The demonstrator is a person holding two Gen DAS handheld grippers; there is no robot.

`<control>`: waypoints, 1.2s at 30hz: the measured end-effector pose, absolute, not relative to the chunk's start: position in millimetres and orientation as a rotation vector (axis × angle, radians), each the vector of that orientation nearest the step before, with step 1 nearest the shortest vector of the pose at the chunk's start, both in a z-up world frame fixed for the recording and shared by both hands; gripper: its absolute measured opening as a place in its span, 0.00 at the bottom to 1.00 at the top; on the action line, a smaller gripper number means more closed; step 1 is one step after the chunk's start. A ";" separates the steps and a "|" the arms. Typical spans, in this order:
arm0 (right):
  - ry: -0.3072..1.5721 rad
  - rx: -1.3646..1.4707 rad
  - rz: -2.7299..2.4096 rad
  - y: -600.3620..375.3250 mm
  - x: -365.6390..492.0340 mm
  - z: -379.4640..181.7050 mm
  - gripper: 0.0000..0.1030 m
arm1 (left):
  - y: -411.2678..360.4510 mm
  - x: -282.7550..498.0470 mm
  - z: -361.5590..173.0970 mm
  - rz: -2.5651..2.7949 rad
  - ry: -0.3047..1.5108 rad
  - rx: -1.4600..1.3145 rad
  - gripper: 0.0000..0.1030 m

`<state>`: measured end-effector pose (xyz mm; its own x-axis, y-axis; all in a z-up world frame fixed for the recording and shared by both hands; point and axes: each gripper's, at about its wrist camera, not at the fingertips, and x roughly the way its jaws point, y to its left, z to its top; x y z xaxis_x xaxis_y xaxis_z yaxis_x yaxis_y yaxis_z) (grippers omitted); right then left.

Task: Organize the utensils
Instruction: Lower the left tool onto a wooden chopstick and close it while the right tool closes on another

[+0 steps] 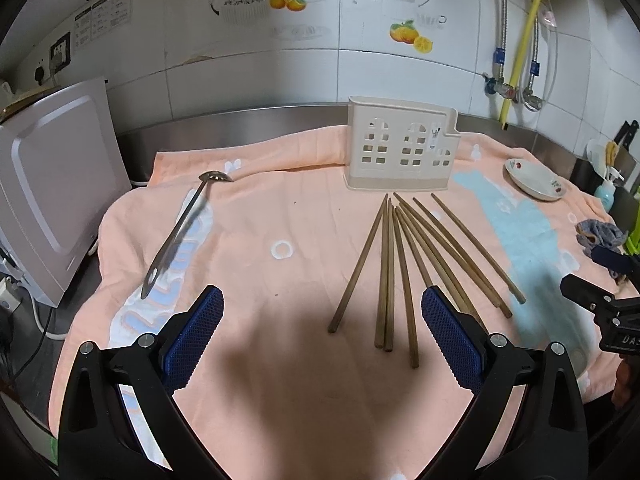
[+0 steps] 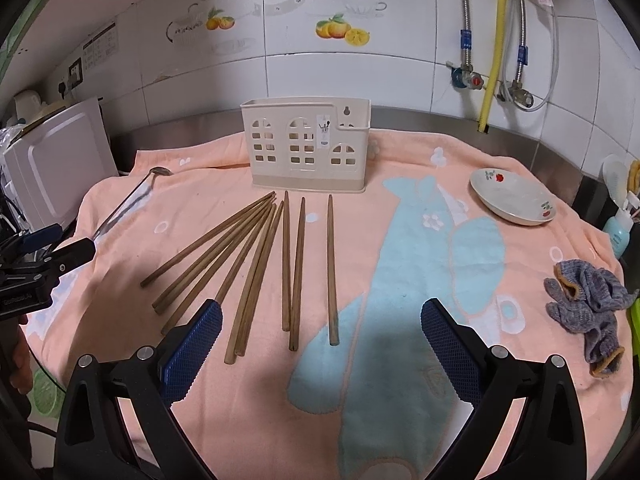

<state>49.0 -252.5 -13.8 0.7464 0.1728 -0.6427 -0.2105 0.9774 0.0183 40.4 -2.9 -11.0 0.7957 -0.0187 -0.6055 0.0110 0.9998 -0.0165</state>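
- My left gripper [image 1: 322,336] hangs over the towel [image 1: 280,216], its two blue pads spread wide with nothing between them.
- My right gripper [image 2: 321,338] hangs over the towel too, spread wide and holding nothing.
- The chopsticks [image 1: 394,268] lie flat on the towel in a fan, thin tips toward the holder [image 1: 402,151].
- One right-side chopstick passes behind my left gripper's right pad.
- The holder stands upright at the back of the towel, just past the chopstick tips.
- The spoon [image 1: 180,236] lies on the towel's left side, bowl at the far end, well apart from the chopsticks.
- A dish [image 2: 514,196] sits at the right.
- A grey cloth [image 2: 592,316] lies crumpled by the towel's right edge.
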 end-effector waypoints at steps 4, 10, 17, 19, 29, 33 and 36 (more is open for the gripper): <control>0.707 -0.056 0.211 -251.0 54.8 -15.5 0.94 | -2.2 46.6 -13.6 -0.016 0.663 -0.013 0.95; 0.719 -0.055 0.210 -249.5 63.2 -18.3 0.94 | -1.7 55.3 -15.2 -0.016 0.675 -0.015 0.95; 0.744 -0.050 0.211 -249.6 75.1 -27.1 0.94 | -1.7 67.7 -20.6 -0.017 0.697 -0.012 0.95; 0.752 -0.049 0.214 -249.6 77.8 -29.2 0.94 | -1.3 70.6 -22.5 -0.018 0.703 -0.012 0.95; 0.786 -0.048 0.212 -251.4 92.3 -41.1 0.93 | -1.3 86.3 -33.7 -0.022 0.734 -0.003 0.95; 0.802 -0.050 0.212 -251.3 100.0 -46.8 0.93 | -0.7 94.0 -39.6 -0.031 0.748 0.001 0.95; 0.817 -0.054 0.213 -250.3 105.9 -51.9 0.92 | -1.1 101.0 -44.9 -0.042 0.763 0.005 0.95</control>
